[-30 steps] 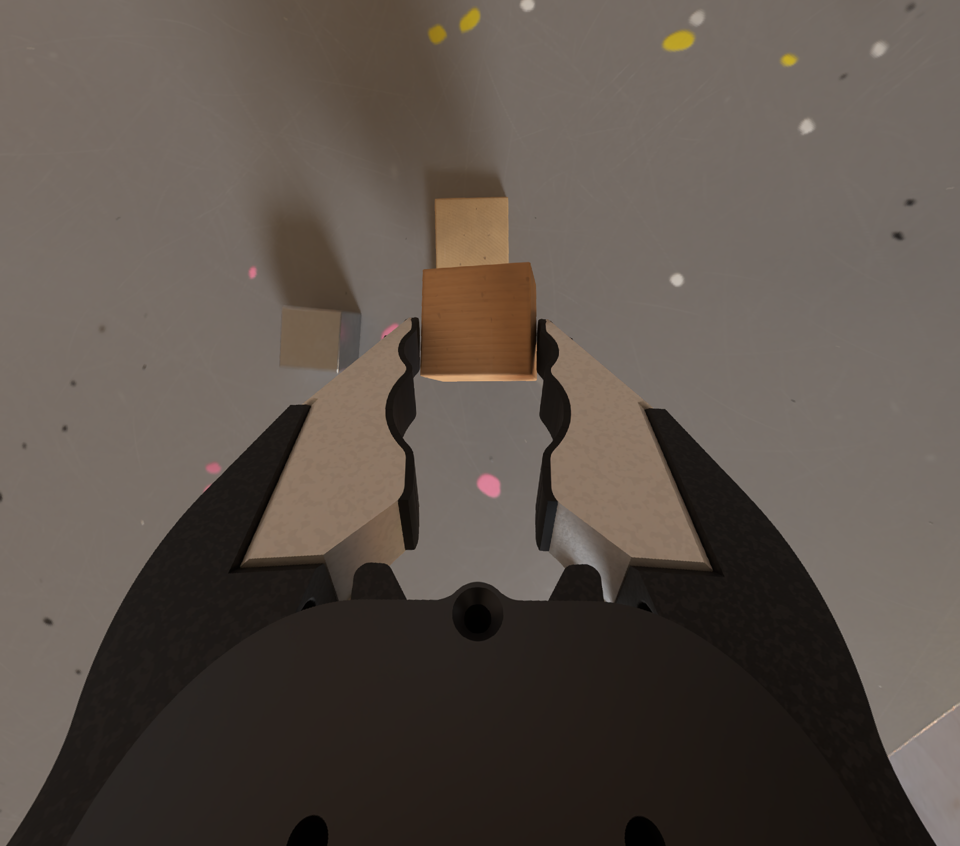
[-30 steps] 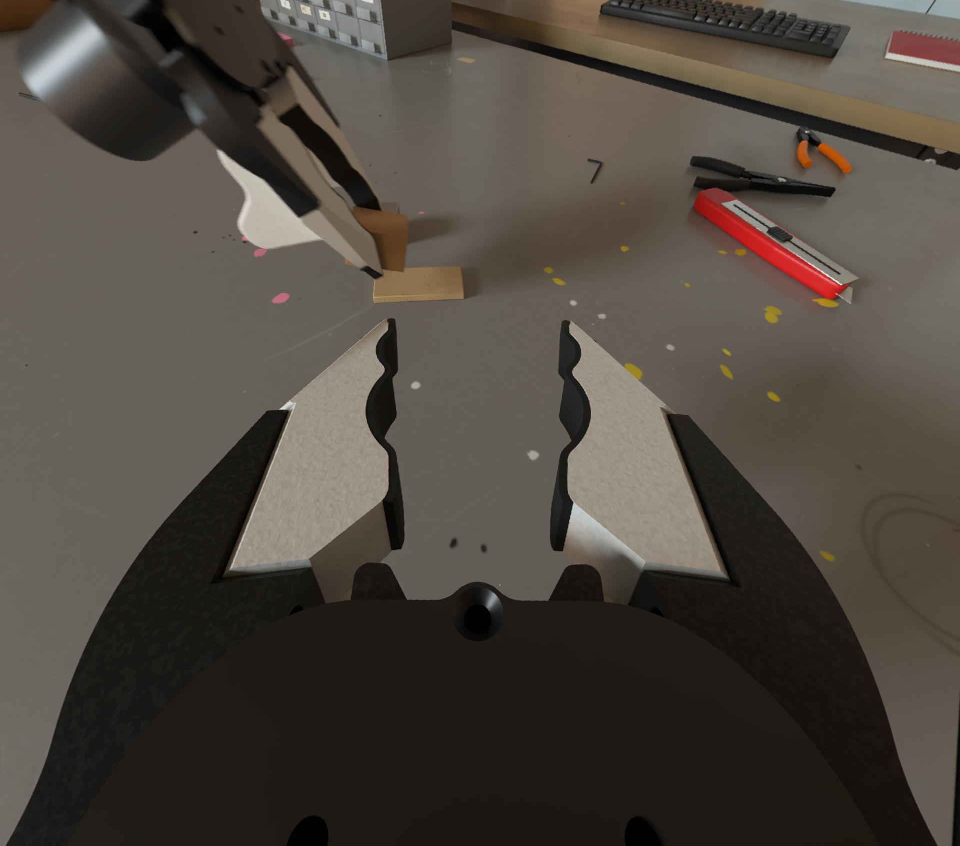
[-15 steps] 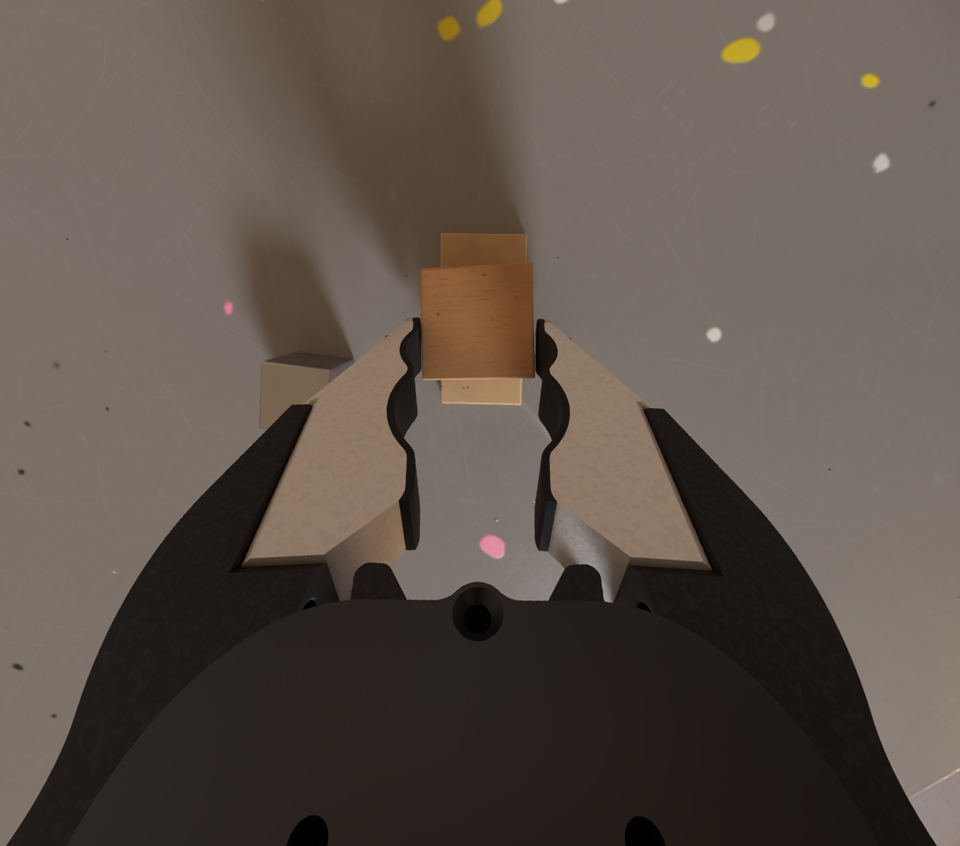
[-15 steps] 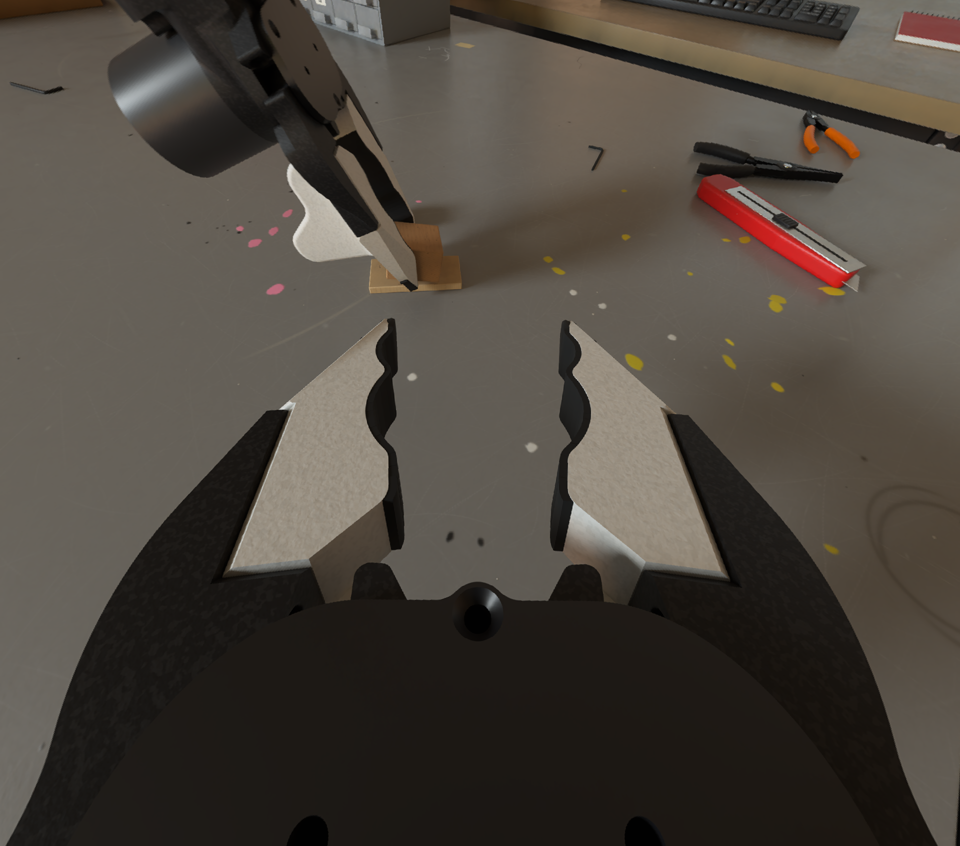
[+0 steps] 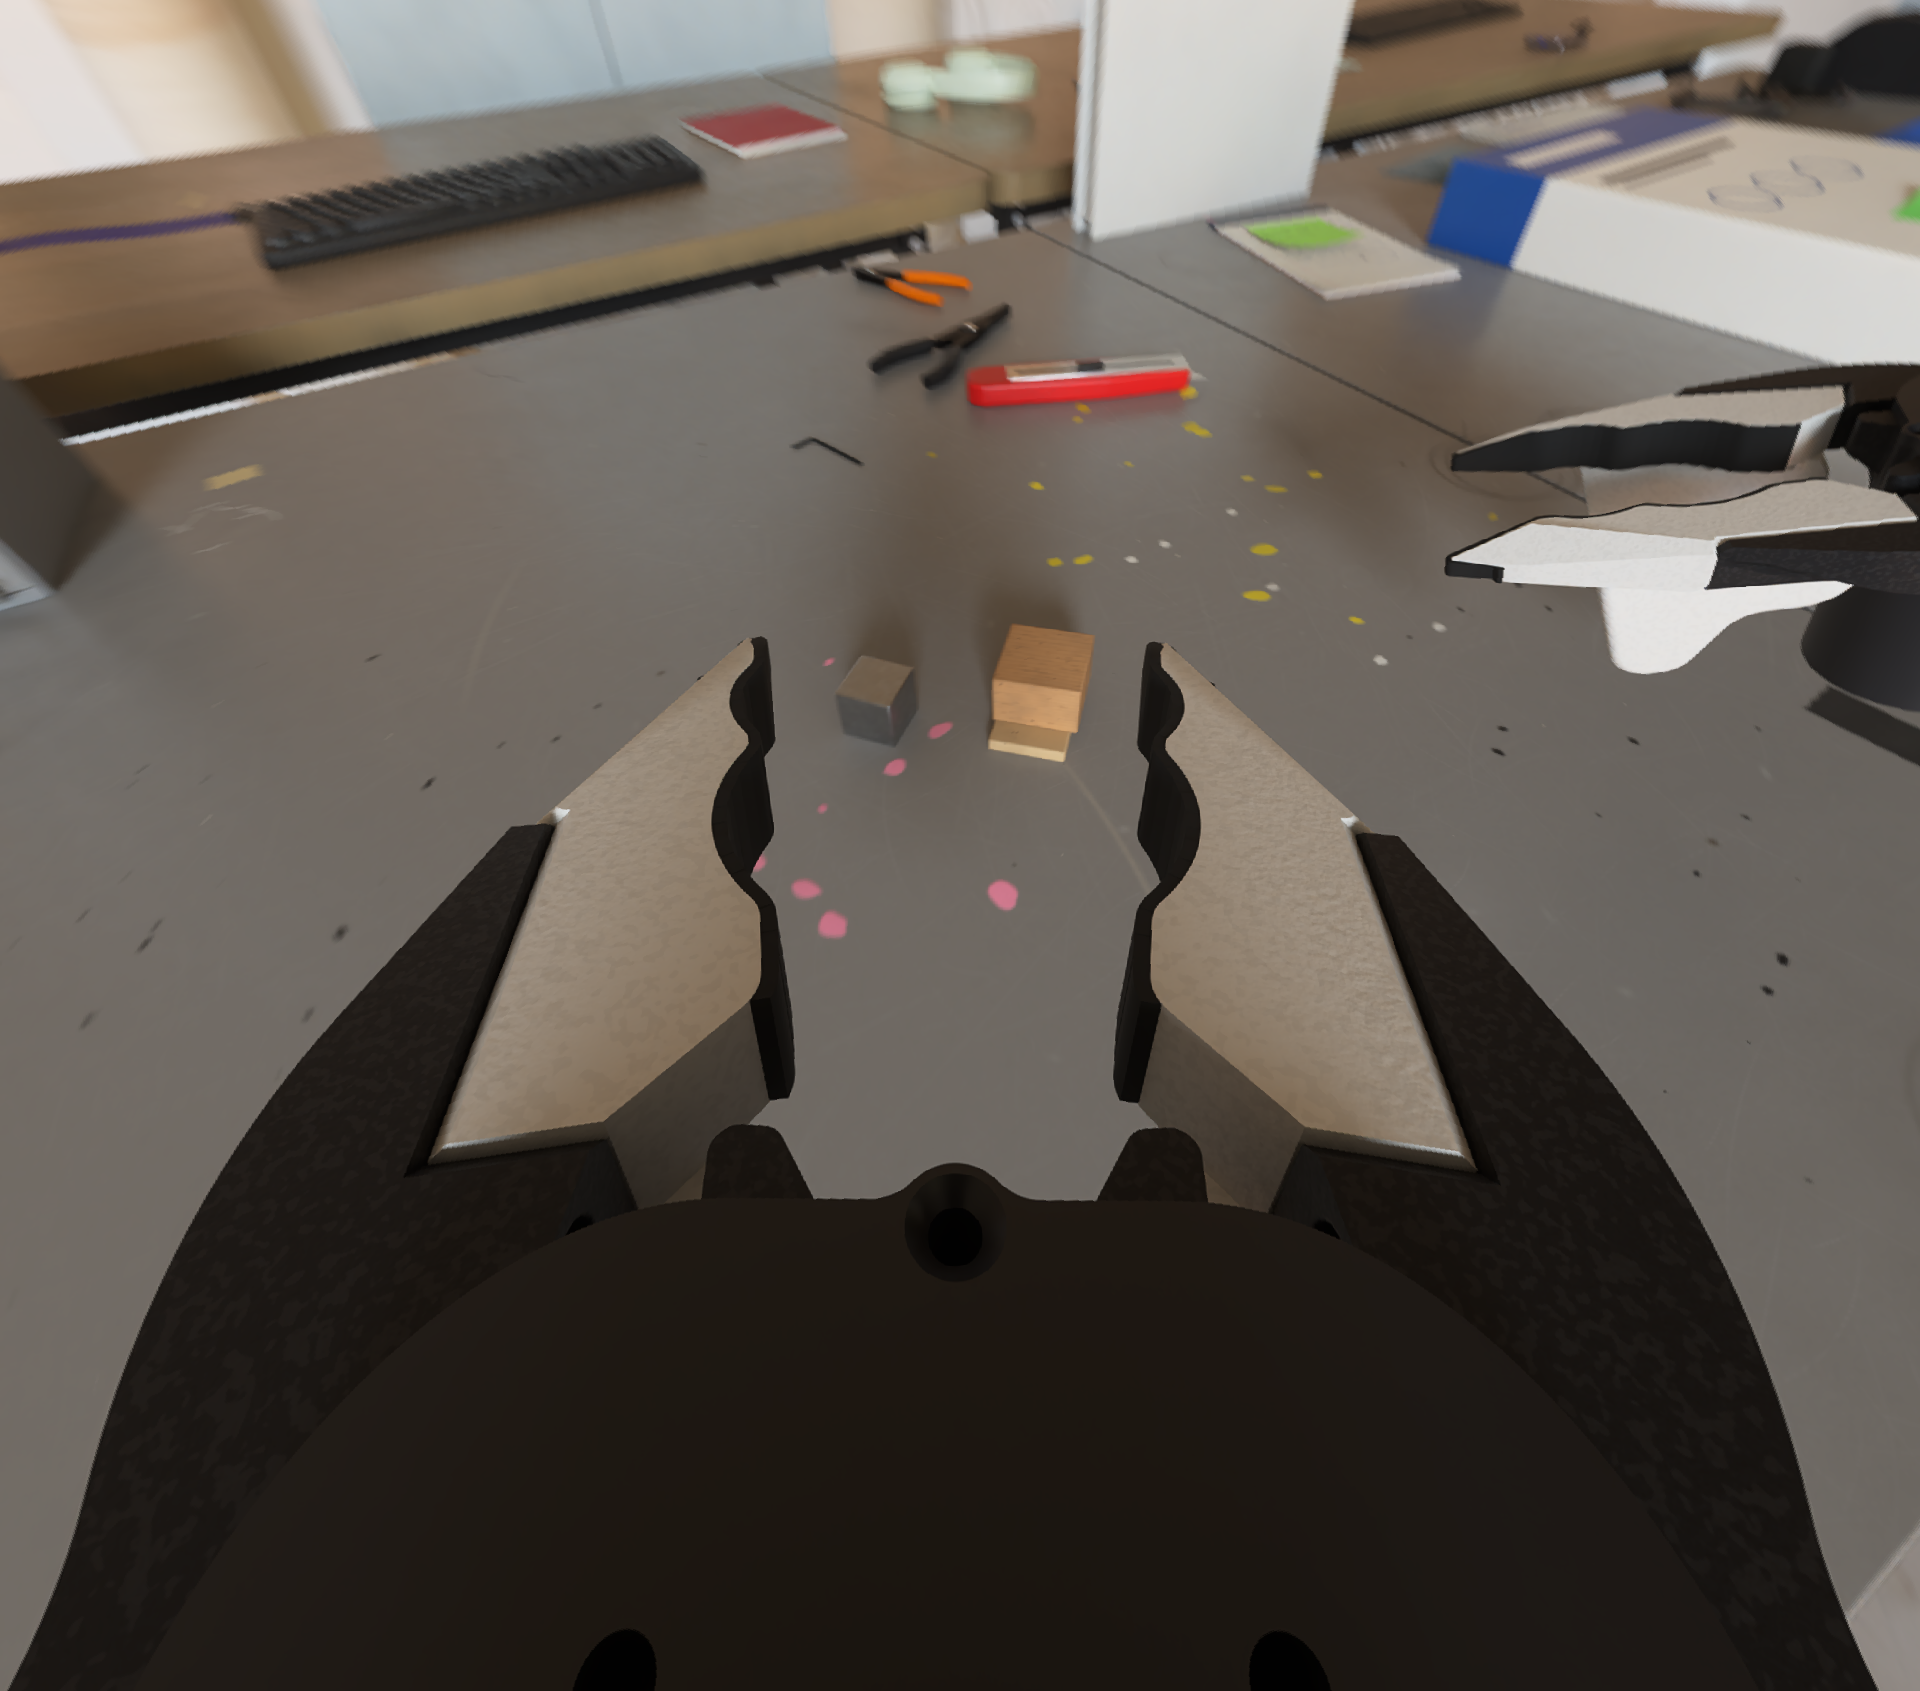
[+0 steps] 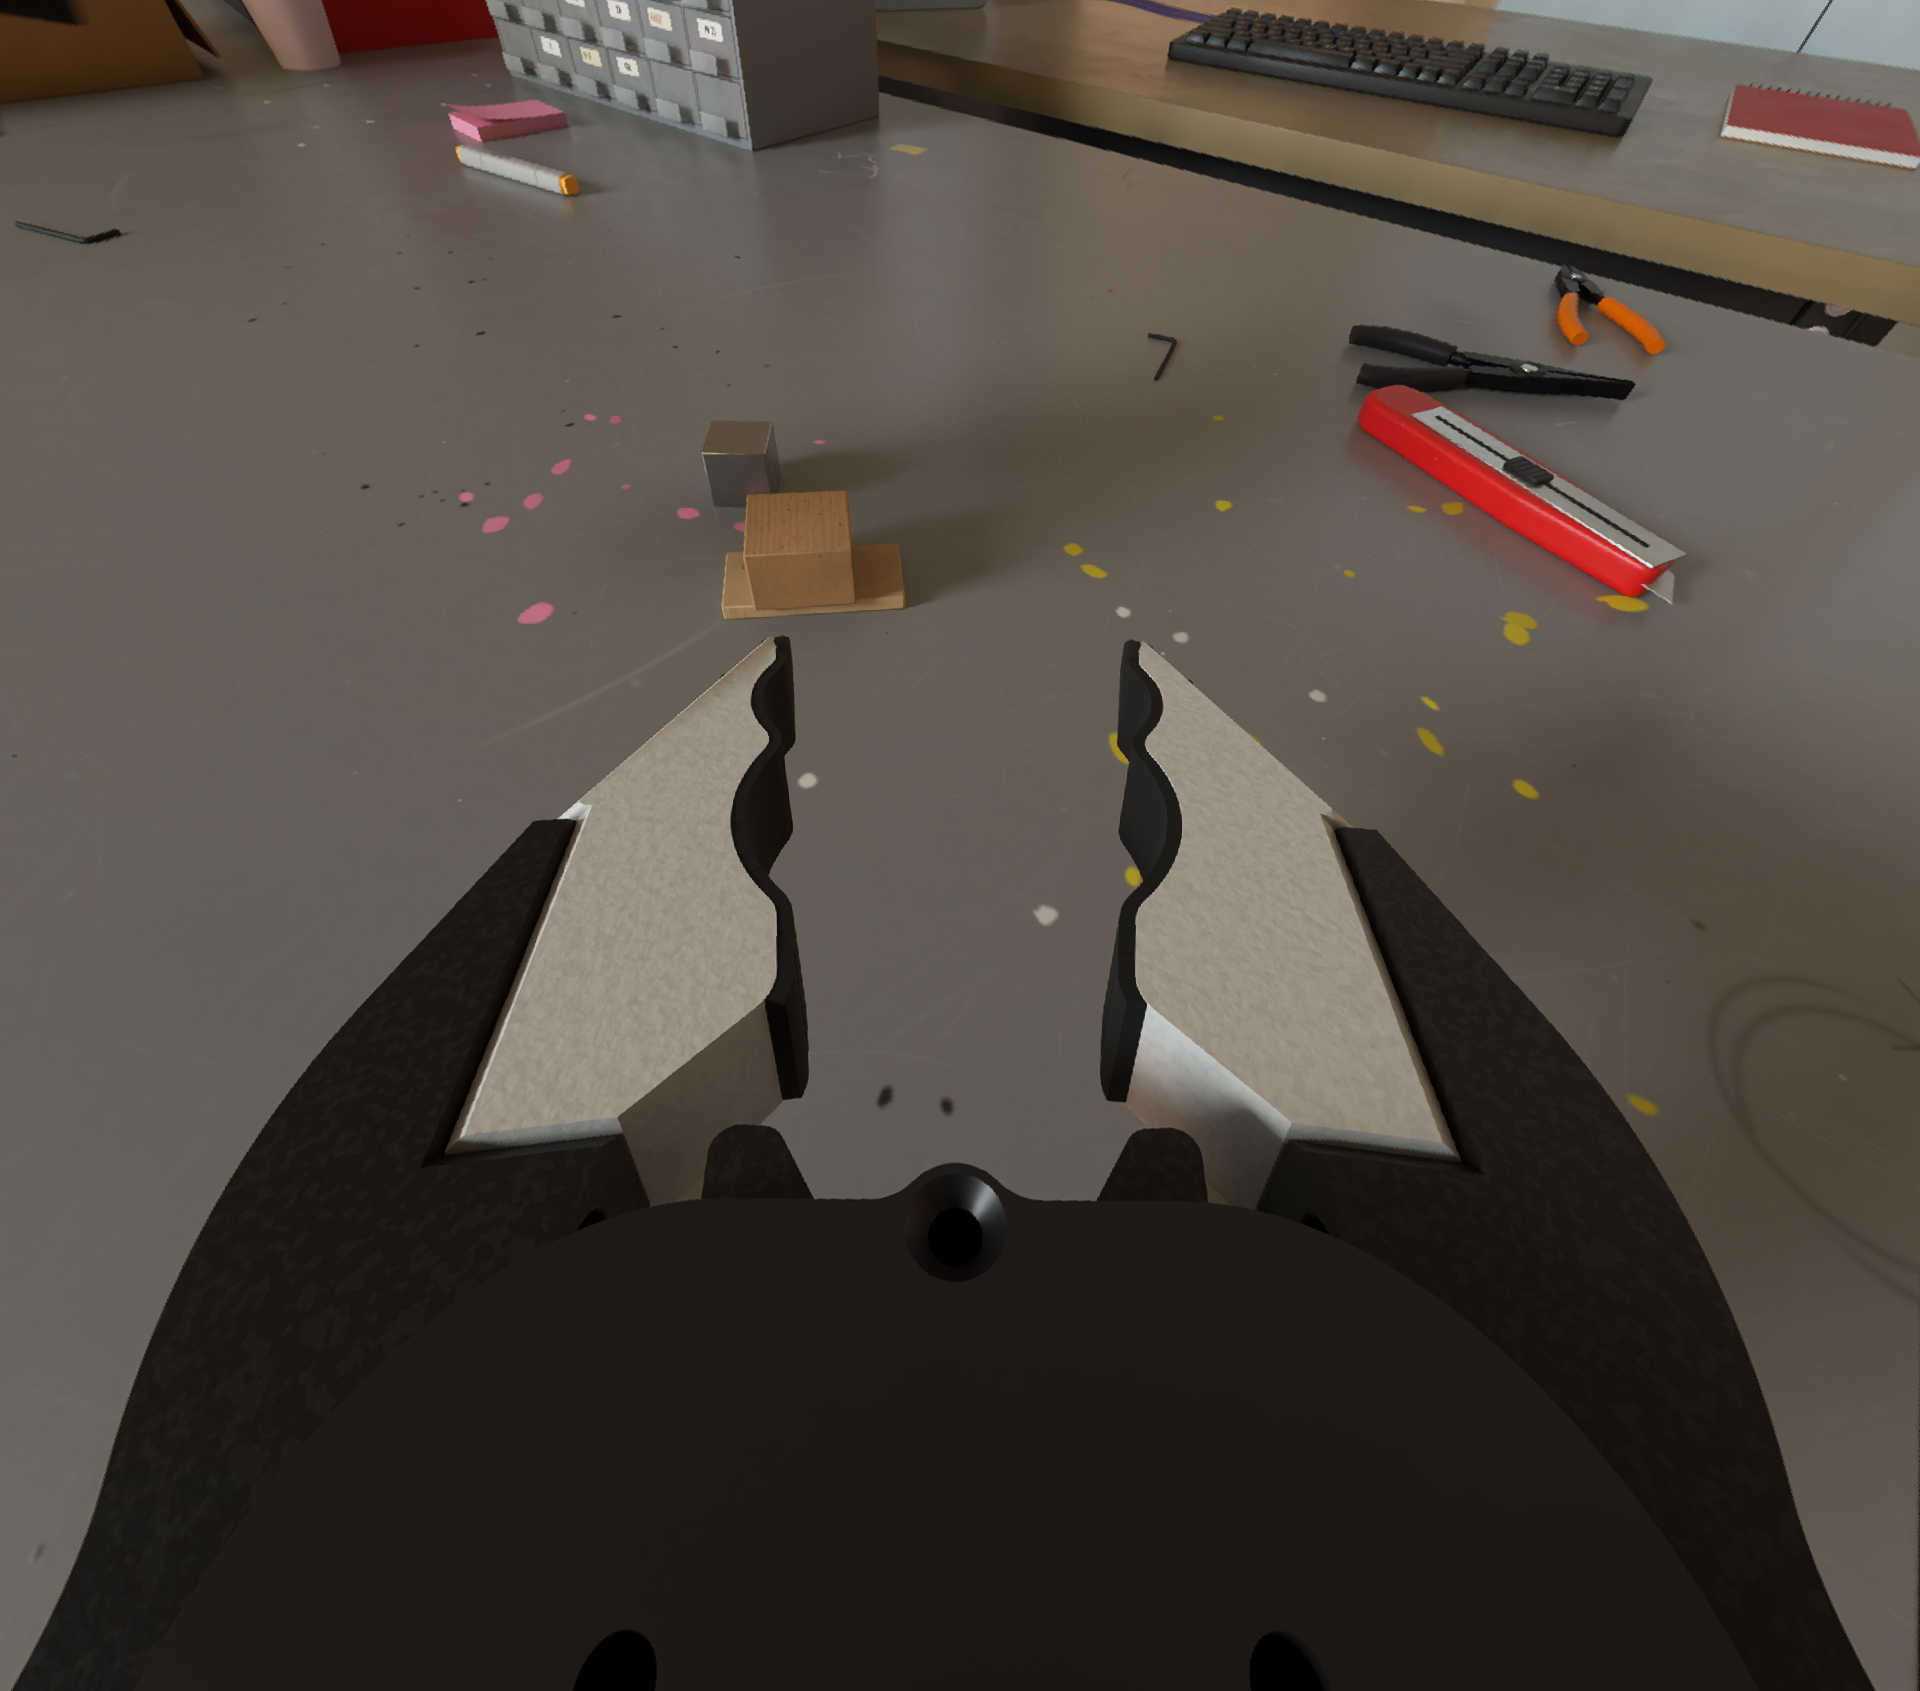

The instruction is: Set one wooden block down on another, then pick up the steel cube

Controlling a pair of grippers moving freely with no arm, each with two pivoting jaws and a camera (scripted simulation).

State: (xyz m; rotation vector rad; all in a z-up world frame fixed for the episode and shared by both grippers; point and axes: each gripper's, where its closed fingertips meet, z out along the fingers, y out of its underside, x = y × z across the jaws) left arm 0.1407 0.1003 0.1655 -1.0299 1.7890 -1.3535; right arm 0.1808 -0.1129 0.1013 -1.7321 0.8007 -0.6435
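A brown wooden cube [image 5: 1039, 673] rests on a flat pale wooden block [image 5: 1029, 741] on the grey table; the same cube [image 6: 798, 548] and flat block [image 6: 881, 581] show in the right wrist view. A small steel cube [image 5: 876, 698] stands just left of them, and in the right wrist view it [image 6: 740, 461] sits behind them. My left gripper [image 5: 954, 665] is open and empty, well back from the blocks. My right gripper [image 6: 954, 654] is open and empty, close in front of the stack; it also shows in the left wrist view [image 5: 1455, 514] at the right.
A red utility knife [image 6: 1517, 490], black pliers [image 6: 1486, 374], orange-handled cutters [image 6: 1605, 311] and a hex key [image 6: 1162, 353] lie to the right. A grey drawer cabinet [image 6: 675, 10], pink notes [image 6: 507, 119] and a marker [image 6: 516, 170] stand far left. A keyboard [image 6: 1403, 67] lies on the neighbouring desk.
My left gripper has let go of the brown cube, leaving it on the flat block, opened, and pulled far back and up. The right gripper has stayed put.
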